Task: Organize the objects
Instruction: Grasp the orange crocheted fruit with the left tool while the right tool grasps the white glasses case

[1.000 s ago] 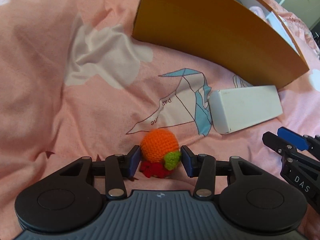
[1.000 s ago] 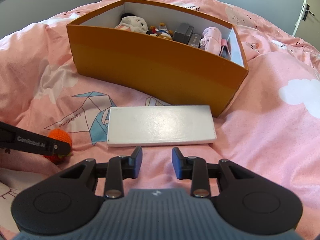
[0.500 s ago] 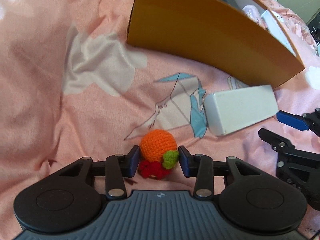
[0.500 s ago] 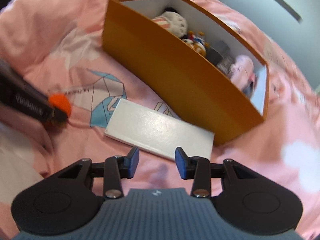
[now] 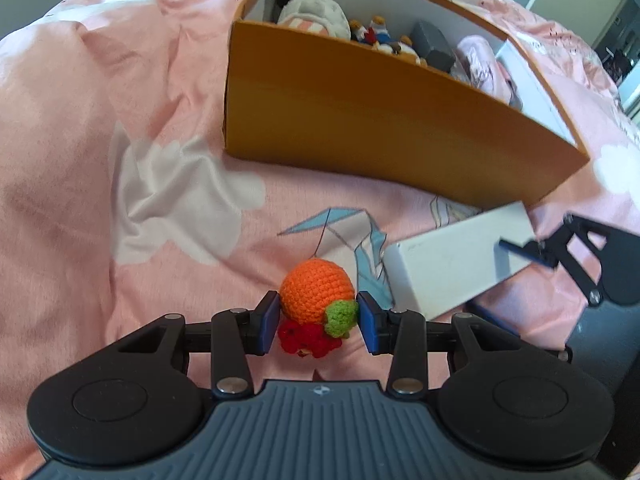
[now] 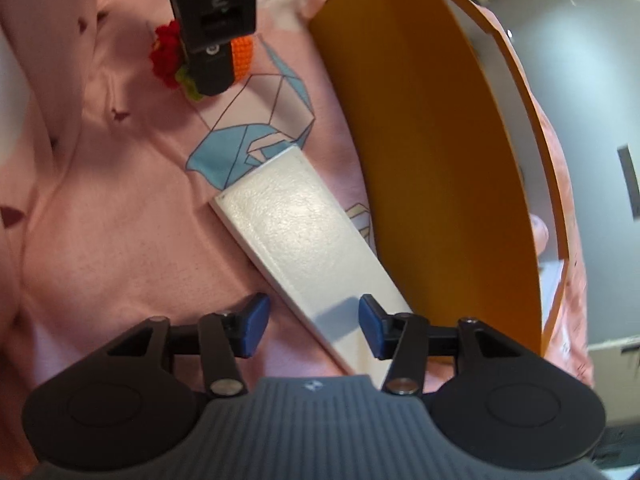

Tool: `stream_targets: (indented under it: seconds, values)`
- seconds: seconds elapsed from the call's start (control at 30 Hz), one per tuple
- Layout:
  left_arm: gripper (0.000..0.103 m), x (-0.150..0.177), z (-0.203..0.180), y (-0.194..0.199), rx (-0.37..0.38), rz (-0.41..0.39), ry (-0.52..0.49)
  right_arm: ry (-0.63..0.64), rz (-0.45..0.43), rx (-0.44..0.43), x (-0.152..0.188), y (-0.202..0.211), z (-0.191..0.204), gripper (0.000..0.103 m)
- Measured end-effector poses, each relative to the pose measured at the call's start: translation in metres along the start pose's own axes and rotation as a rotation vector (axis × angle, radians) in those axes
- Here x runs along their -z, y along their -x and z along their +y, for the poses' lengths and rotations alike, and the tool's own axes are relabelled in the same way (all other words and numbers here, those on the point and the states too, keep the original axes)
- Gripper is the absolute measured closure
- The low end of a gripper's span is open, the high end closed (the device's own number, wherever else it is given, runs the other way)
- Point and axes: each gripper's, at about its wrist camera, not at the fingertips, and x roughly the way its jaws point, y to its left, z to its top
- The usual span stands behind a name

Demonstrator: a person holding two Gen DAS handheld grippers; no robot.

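Right tongs (image 6: 310, 330) spread, just been opening, straddling near end of white flat box (image 6: 304, 240) without gripping. Orange box (image 6: 432, 160) just right of it. Left tongs (image 6: 212, 20) beyond, pinching crochet toy (image 6: 168, 56).

Support surface: bed with pink duvet cover (image 5: 80, 128), rumpled, folds running along the left side. Print on the fabric: white cloud patches (image 5: 176, 200), a blue-and-white origami crane outline (image 6: 256, 132), small dark red marks (image 6: 10, 214).

Lying directly on the cover:
- orange cardboard box (image 5: 380, 128), open top, white inside, standing toward the far side of the bed; contents partly visible over its rim
- flat white rectangular box (image 6: 304, 236), lying just in front of the orange box's long wall, one corner overlapping the crane print
- crocheted orange toy (image 5: 316, 292) with green and red parts, near the crane print; contact with the fabric cannot be confirmed
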Motion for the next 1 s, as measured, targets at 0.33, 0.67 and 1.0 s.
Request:
stream_targets:
  seconds: [0.33, 0.67, 1.0]
  values:
    - [0.056, 0.005, 0.003, -0.007, 0.003, 0.040, -0.014, 0.096, -0.022, 0.048, -0.013, -0.030, -0.002, 0.041]
    - [0.056, 0.008, 0.004, -0.006, 0.011, 0.044, -0.032, 0.093, -0.050, 0.066, -0.011, -0.005, -0.021, 0.070]
    - [0.056, 0.013, 0.002, -0.001, 0.038, 0.065, -0.054, 0.049, -0.019, -0.173, -0.021, 0.056, -0.055, 0.074]
